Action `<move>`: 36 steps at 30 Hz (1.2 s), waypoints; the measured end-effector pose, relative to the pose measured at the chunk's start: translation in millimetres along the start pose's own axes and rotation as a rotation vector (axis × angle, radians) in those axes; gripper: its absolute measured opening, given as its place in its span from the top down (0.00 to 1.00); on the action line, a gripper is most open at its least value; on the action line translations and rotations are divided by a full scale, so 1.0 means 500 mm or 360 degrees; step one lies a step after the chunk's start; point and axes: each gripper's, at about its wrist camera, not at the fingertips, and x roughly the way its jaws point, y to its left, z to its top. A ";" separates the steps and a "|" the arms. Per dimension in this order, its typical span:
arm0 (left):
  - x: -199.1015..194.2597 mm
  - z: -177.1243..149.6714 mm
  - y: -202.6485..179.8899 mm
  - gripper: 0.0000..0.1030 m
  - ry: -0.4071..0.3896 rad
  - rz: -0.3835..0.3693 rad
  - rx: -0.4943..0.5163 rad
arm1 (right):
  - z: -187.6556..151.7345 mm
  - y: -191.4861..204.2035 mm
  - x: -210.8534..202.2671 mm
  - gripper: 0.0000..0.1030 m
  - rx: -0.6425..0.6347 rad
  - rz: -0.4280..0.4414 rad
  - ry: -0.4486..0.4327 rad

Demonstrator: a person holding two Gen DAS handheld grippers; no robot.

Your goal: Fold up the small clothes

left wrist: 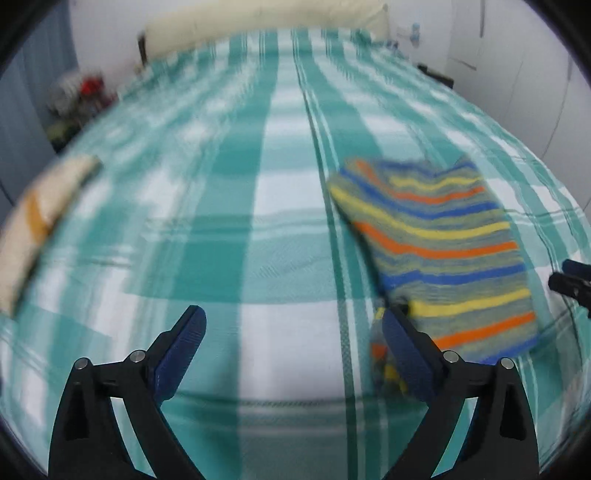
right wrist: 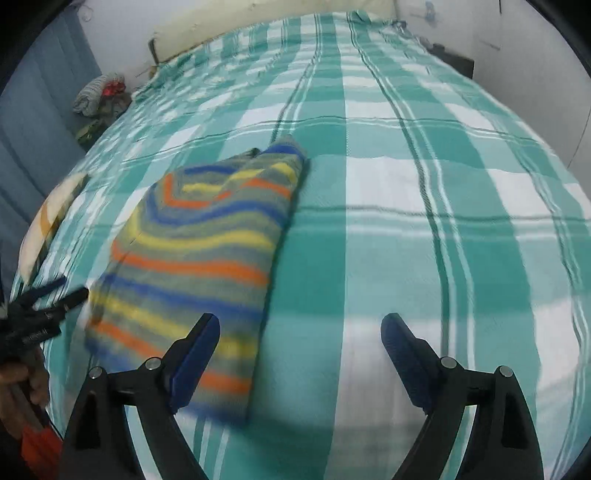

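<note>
1. The left gripper [left wrist: 293, 332] is wide apart and holds nothing. Its right finger sits just beside the near left corner of the striped cloth [left wrist: 439, 251], and a bit of striped cloth peeks out by that finger. I think it is there so it can pinch that corner, but the picture is blurry, so I cannot tell if it touches

2. The right gripper [right wrist: 301, 341] is wide apart too and holds nothing. Its left finger hangs over the near edge of the striped cloth [right wrist: 199, 251]. Its right finger is over the bare bed [right wrist: 461, 206]. It may be lining up with the cloth's near right side

3. The striped cloth lies on the bed, close to the near edge. It looks folded over already, in a long thick shape, with a small flap folded at its far end. I think it lies flat like that so one more fold can make it smaller

4. Farther off, a pale cloth [left wrist: 44, 218] lies by the left edge of the bed, well apart from the striped one

5. Farthest away, a long cream pillow [left wrist: 258, 18] lies at the head of the bed
</note>
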 end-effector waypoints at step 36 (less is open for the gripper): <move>-0.247 -0.033 -0.062 0.01 0.0033 0.0160 0.0038 | -0.129 0.185 -0.292 0.03 -0.0199 -0.0286 -0.0182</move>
